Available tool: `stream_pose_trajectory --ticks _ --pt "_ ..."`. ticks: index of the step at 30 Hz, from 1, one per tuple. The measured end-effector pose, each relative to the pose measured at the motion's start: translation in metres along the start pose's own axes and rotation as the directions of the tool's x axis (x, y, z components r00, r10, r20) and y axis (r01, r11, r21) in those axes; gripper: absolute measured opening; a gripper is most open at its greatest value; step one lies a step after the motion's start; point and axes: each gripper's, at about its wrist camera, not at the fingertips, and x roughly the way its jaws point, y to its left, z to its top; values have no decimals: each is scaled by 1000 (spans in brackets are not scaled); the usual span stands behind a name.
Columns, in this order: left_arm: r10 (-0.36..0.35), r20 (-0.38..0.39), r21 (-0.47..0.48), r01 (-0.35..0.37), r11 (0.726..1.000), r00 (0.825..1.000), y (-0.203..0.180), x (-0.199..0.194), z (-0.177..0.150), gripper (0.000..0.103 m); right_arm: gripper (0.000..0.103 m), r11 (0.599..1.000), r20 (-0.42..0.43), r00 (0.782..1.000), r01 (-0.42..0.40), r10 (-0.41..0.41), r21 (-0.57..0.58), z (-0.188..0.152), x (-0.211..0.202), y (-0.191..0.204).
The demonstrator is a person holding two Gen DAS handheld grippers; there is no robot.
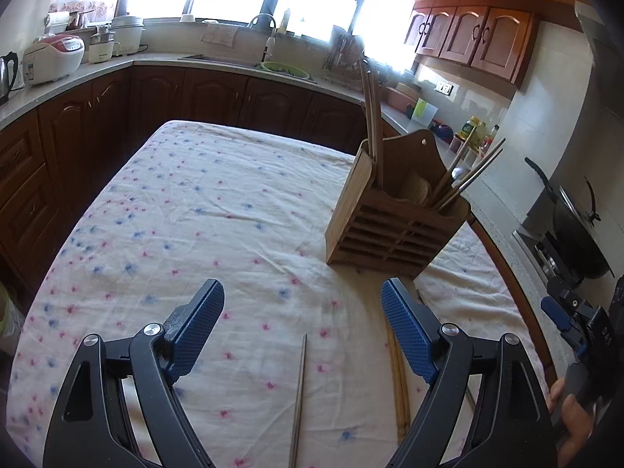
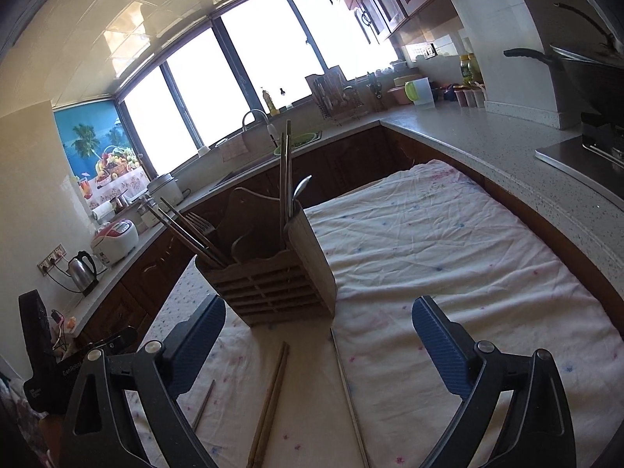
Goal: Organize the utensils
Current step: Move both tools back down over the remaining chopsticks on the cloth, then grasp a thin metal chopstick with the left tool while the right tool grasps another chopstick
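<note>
Left gripper (image 1: 302, 304): jaws wide apart, holding nothing, hovering over the near part of the table; blue ribbed pads (image 1: 195, 331) face each other.
Right gripper (image 2: 318, 323): jaws wide apart, holding nothing, over the near edge of the table and pointing at the holder; in the left wrist view it shows at the table's right edge.
Metal chopstick (image 1: 298, 401): lies flat on the cloth between the left gripper's fingers, running from the near edge away.
Wooden chopstick pair (image 2: 269, 405): lies flat on the cloth between the right gripper's fingers, side by side and touching, just in front of the holder.
Second metal chopstick (image 2: 349, 397): flat on the cloth to the right of the wooden pair, one end close to the holder's base.
Short thin stick (image 2: 203, 405): flat on the cloth under the right gripper's left finger; material cannot be told.
Tablecloth (image 1: 218, 202): white with pink and blue flowers, creased, covering the table.
Utensil holder (image 2: 273, 288): wooden, slatted front, upright on the table past the loose chopsticks, toward the right edge as the left wrist view shows it.
Holder contents: chopsticks (image 2: 187, 230) leaning out of one end compartment, a fork (image 2: 201, 222) beside them, tall metal chopsticks (image 2: 286, 171) and a spoon (image 2: 301, 187) upright in the other end.
Countertop (image 2: 487, 140): beyond the table, with a sink (image 1: 230, 60), rice cooker (image 1: 52, 58) and kettle (image 2: 82, 271).
</note>
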Motion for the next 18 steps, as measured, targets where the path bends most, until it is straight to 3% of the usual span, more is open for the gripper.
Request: stream_pose_trajectory --ticks 8,18 --pt "31 -67 25 -29 999 997 4 6 -28 85 98 999 -60 998 34 -35 -14 -27 2 -3" --pt "61 -129 52 -54 997 990 8 16 -40 85 98 995 -157 986 35 -50 -97 -44 22 12"
